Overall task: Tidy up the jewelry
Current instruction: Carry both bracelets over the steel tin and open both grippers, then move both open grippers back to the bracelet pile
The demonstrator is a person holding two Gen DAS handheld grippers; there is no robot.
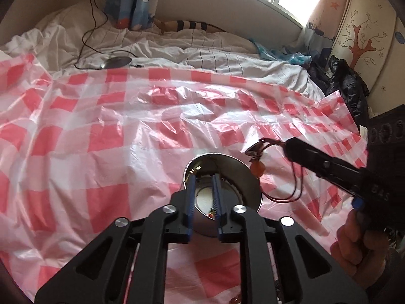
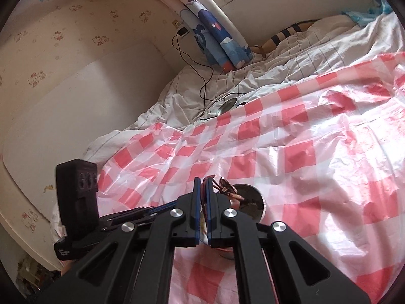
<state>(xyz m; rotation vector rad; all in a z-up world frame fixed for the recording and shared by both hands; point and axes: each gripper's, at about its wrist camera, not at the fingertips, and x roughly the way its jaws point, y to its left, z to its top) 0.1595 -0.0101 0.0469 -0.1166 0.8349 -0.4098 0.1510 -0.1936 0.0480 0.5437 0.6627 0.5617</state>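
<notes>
A round metal tin (image 1: 249,190) stands on the pink-and-white checked sheet (image 1: 101,131). My left gripper (image 1: 204,177) has its blue-padded fingers partly closed around the tin's near wall. My right gripper (image 2: 201,182), seen from the left wrist (image 1: 288,144), is shut on a red cord necklace (image 1: 293,177). The necklace's round pendant (image 1: 254,150) and orange bead (image 1: 257,169) hang just right of the tin's rim. In the right wrist view the pendant (image 2: 226,188) hangs over the tin (image 2: 254,202).
The sheet covers a bed with a rumpled white quilt (image 1: 157,48) behind. A small round mirror (image 1: 117,62) and a black cable (image 1: 88,25) lie on the quilt. A black jacket (image 1: 349,86) lies at the right edge. A blue patterned curtain (image 2: 215,38) hangs by the wall.
</notes>
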